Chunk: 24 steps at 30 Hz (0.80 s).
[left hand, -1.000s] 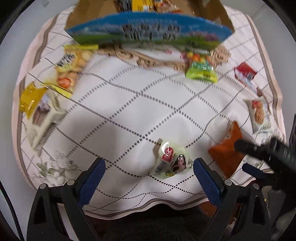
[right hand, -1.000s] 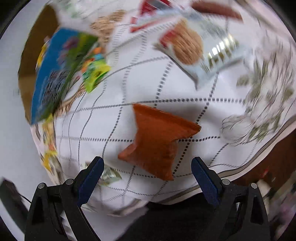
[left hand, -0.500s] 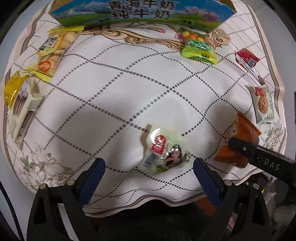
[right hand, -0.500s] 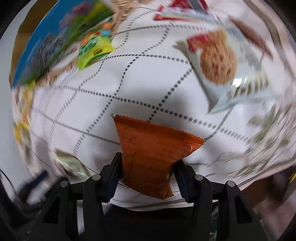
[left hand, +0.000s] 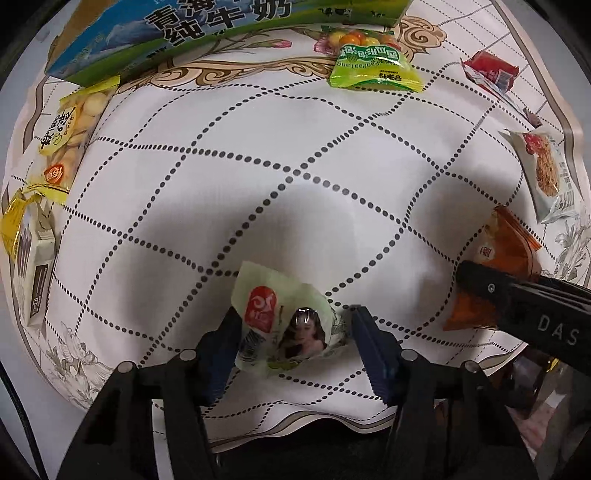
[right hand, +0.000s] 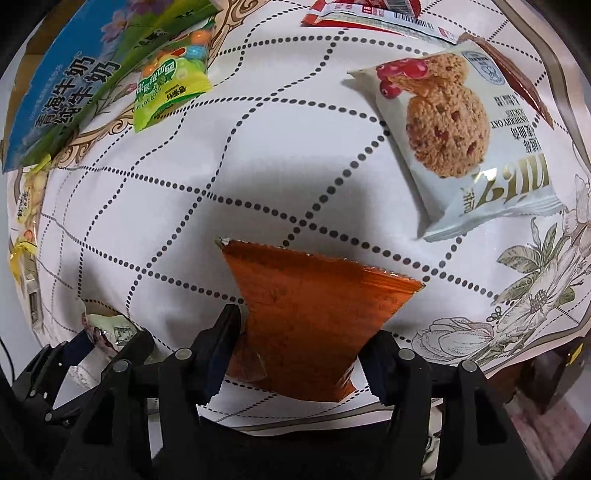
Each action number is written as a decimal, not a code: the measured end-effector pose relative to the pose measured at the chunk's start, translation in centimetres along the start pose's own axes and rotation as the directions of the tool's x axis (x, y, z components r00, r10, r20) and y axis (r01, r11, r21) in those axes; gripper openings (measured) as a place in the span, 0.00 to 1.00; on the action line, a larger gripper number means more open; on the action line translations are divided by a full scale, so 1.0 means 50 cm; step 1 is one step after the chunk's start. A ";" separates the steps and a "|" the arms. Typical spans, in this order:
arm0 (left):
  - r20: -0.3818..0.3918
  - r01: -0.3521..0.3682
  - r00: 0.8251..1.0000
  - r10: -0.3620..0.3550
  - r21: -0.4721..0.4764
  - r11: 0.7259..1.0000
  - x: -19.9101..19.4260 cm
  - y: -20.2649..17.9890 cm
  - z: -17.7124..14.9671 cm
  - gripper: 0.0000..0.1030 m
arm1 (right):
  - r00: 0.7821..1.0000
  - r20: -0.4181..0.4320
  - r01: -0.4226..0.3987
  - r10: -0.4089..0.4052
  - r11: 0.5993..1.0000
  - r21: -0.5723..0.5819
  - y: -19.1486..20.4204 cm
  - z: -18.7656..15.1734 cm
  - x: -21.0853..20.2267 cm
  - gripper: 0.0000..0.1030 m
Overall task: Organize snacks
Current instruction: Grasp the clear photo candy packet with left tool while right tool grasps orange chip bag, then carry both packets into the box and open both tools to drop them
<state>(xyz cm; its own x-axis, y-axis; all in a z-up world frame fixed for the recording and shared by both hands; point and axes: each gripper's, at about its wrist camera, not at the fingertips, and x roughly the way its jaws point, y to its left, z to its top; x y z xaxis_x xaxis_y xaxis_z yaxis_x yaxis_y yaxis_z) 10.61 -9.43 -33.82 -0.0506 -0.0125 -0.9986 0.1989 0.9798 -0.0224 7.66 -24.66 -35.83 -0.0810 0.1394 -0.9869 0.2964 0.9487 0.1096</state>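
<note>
Presently: my left gripper [left hand: 293, 341], jaws just closed onto the pale green packet [left hand: 284, 326] near the tablecloth's [left hand: 258, 147] front edge. My right gripper [right hand: 299, 350] clamps the orange packet [right hand: 314, 314]. Risk: slick, crumpled film slipping free on lift; milk carton box [left hand: 184, 33] lies well apart.

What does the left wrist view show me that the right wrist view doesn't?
Only the left wrist view shows the left gripper closing around the pale green packet from above, and the white box at the cloth's edge. Only the right wrist view shows the right gripper clamped on the orange packet. Both show the oat cookie pack and the milk carton.
</note>
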 end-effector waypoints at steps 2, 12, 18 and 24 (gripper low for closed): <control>0.003 0.005 1.000 -0.005 -0.007 1.000 -0.004 0.002 -0.002 0.53 | 1.000 0.019 0.000 0.000 1.000 -0.006 0.004 -0.009 -0.004 0.53; 0.075 0.072 0.995 -0.067 -0.072 0.995 -0.111 0.057 0.031 0.44 | 0.990 0.107 -0.082 0.092 0.993 -0.087 0.054 -0.019 -0.125 0.50; 0.160 0.161 0.977 -0.140 -0.131 0.978 -0.216 0.120 0.085 0.44 | 0.966 0.193 -0.145 0.171 0.979 -0.141 0.100 0.042 -0.249 0.50; 0.269 0.233 0.946 -0.181 -0.176 0.956 -0.314 0.210 0.197 0.44 | 0.938 0.248 -0.197 0.242 0.961 -0.194 0.175 0.149 -0.347 0.50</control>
<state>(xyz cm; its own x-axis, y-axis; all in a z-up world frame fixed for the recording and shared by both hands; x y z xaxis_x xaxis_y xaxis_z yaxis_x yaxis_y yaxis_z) 23.14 -0.91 -18.83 0.1796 -0.2434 -0.9532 0.0064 0.9692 -0.2463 18.77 -20.89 -18.61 0.2318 0.2900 -0.9285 0.1163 0.9394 0.3224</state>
